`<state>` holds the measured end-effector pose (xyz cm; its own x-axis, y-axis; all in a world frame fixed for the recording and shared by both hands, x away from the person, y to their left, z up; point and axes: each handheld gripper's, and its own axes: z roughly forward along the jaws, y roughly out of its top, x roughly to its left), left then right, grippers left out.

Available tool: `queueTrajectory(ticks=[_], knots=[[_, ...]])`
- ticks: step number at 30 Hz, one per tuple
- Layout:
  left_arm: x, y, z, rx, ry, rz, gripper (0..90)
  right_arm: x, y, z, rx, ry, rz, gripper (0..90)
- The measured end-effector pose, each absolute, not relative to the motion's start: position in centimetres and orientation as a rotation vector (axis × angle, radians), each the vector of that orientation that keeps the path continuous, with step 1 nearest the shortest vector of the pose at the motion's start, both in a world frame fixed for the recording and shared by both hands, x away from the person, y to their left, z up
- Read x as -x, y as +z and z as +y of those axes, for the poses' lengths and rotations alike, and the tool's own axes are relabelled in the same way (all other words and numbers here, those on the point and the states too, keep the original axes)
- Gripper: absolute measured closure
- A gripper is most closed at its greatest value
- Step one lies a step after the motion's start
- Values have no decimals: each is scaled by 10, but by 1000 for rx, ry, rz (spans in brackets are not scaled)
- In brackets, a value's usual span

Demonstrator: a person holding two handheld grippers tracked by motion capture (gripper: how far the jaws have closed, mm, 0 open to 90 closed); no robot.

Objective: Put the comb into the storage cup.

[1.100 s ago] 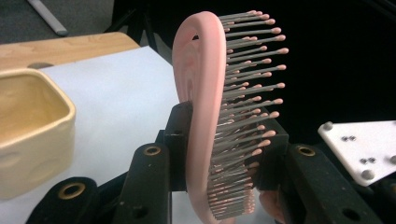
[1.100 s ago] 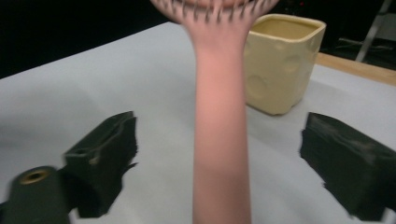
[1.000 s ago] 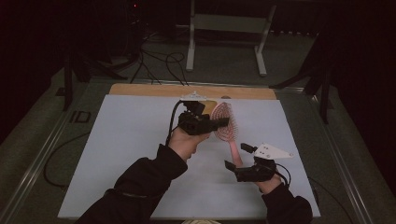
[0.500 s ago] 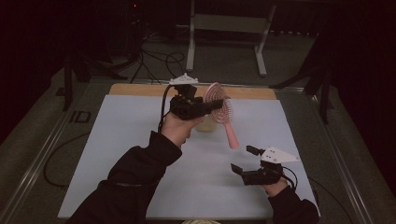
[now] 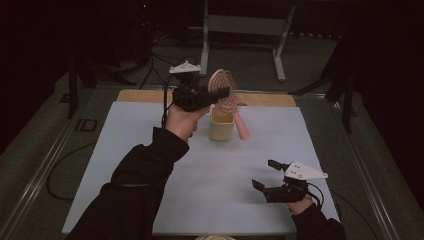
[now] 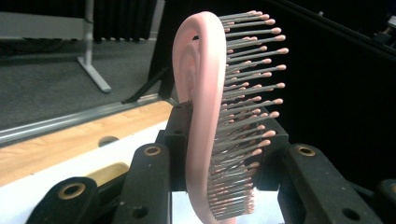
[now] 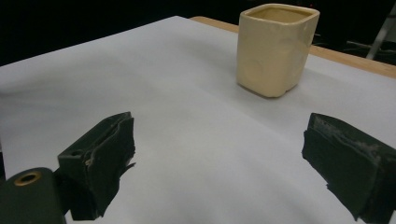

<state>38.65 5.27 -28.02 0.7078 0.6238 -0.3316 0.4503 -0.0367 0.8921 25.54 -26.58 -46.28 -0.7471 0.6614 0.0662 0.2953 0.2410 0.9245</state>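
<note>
Clearly the step in hand is standing the pink hairbrush (image 5: pixel 223 90) in the cream cup (image 5: pixel 221 124), and that cup serves as the landmark. Left of the cup and above it, the left tool (image 5: pixel 220 93) is clenched on the brush head; the left gripper view shows the pink pad (image 6: pixel 201 116) pinched edge-on between the two black jaws, bristles (image 6: pixel 247 93) fanning to one side. In the high view the brush hangs over the cup, its handle (image 5: pixel 241 126) slanting down past the cup's right side, outside the rim as far as I can tell. To do this well, I judge the handle tip should be lifted over the opening and the brush swung nearer upright before lowering, slowly, since a light cup may tip if the handle strikes its wall. The cup itself, seen in the right gripper view (image 7: pixel 275 46), stands upright on the white table (image 5: pixel 150 165); nothing shows above its rim. Right of the cup and nearer the person, the right tool (image 5: pixel 267 175) rests low with jaws spread and nothing between them, free to steady the cup.
</note>
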Motion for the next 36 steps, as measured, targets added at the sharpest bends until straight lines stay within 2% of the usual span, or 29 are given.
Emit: queueTrajectory(ticks=[14, 22, 36], knots=[[-412, -270, 69, -1619, 269, 932, 666, -253, -462, -265, -869, 1523, 2179, 88], [-430, -277, 76, -1585, 343, 995, 666, -253, -462, -265, -858, 1518, 2179, 89], [-449, -306, 74, -1601, 363, 1076, 667, -253, -461, -265, -854, 1533, 2175, 88]])
